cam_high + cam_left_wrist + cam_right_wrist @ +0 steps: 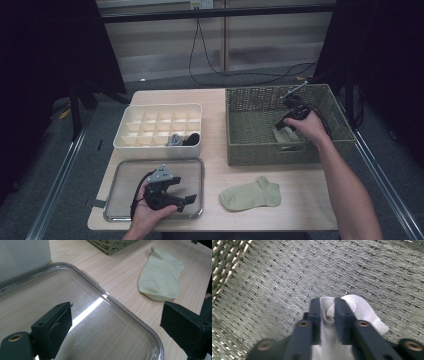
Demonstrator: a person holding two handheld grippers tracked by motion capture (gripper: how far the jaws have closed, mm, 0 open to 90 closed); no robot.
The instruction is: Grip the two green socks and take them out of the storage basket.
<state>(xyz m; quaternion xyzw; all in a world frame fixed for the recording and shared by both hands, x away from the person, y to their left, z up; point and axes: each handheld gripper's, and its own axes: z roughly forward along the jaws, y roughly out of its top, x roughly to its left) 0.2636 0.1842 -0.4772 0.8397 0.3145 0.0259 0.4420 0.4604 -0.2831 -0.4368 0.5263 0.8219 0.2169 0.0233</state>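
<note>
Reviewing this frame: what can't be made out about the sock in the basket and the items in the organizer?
- Sock in the wicker basket: right gripper view, the right gripper jaws cover its lower part; high view, the hand hides most of it.
- Grey item and black item in the divided organizer: high view, too small to identify.

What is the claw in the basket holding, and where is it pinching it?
The right gripper pinches a pale sock by a fold of its fabric, inside the woven basket. The left gripper holds nothing.
</note>
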